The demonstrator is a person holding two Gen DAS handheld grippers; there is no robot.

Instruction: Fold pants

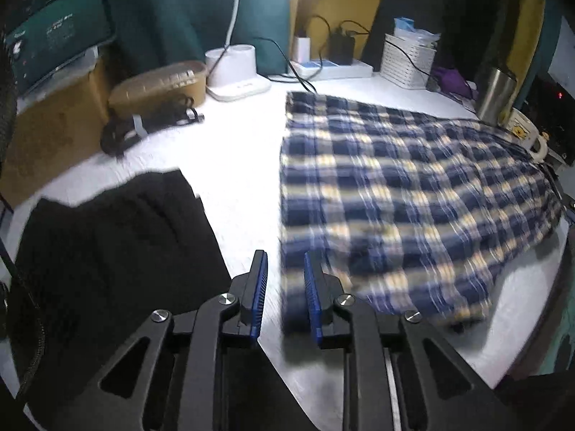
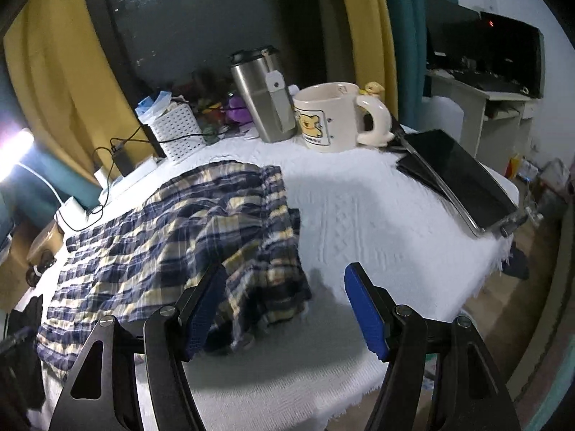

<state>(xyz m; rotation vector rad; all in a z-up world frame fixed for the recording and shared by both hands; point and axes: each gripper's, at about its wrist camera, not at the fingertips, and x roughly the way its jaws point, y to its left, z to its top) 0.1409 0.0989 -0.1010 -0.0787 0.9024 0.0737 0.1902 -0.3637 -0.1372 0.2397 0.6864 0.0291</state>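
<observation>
Plaid pants [image 1: 413,194] lie spread across the white-clothed table [image 1: 237,186], blue, navy and cream check, folded over into a broad slab. In the right wrist view the same pants [image 2: 172,237] run from the near left toward the far middle, gathered waistband end facing the mug side, fabric rumpled and humped at the near edge.

Your left claw [image 1: 285,287] hovers just off the pants' near left corner. Jaws narrow, a slim gap between the blue pads, nothing in that gap; bare tablecloth shows through it. The right-hand pad sits over the plaid edge; whether it touches, you cannot tell from the blur.

Your right claw [image 2: 284,309] stands wide, empty. Its left finger overlaps the rumpled near edge of the pants; its right finger is over bare cloth.

A black garment [image 1: 118,251] lies on the table left of the left claw, apart from the plaid.

Far edge of the table: steel tumbler [image 2: 264,100] and cream mug [image 2: 330,122] side by side, white slatted basket [image 2: 178,129], a dark tablet [image 2: 463,183] at the right corner. Lamp base [image 1: 235,75] and power strip [image 1: 334,68] at the back.
</observation>
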